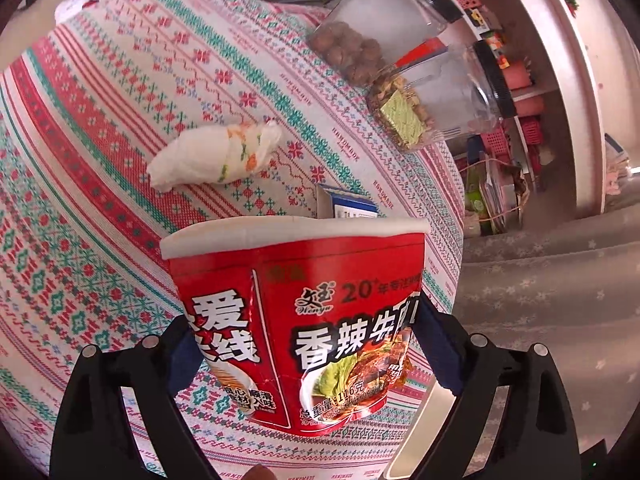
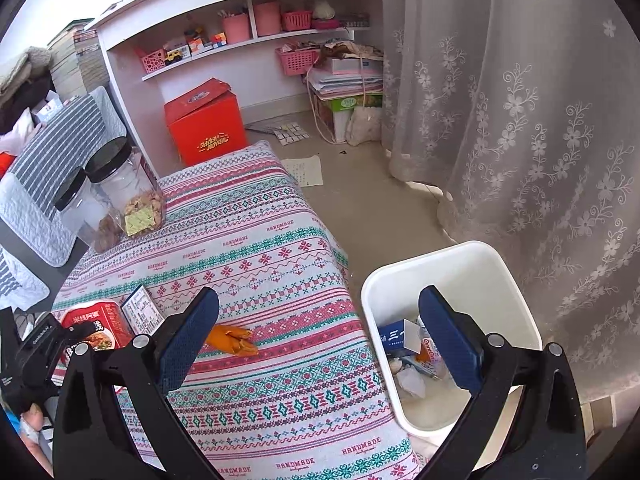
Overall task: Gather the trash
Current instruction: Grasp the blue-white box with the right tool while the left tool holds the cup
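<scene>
Gripping a red instant-noodle cup (image 1: 296, 320), the left gripper (image 1: 308, 340) is pressing its sides; right gripper (image 2: 320, 336) is hovering wide open, empty, near the white bin (image 2: 472, 264).

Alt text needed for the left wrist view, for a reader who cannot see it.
The left gripper holds a red instant noodle cup between its pads, above a table covered by a patterned tablecloth. Beyond the cup lie a crumpled white tissue and a small blue-and-white carton, with two clear black-lidded snack jars at the far edge.
</scene>
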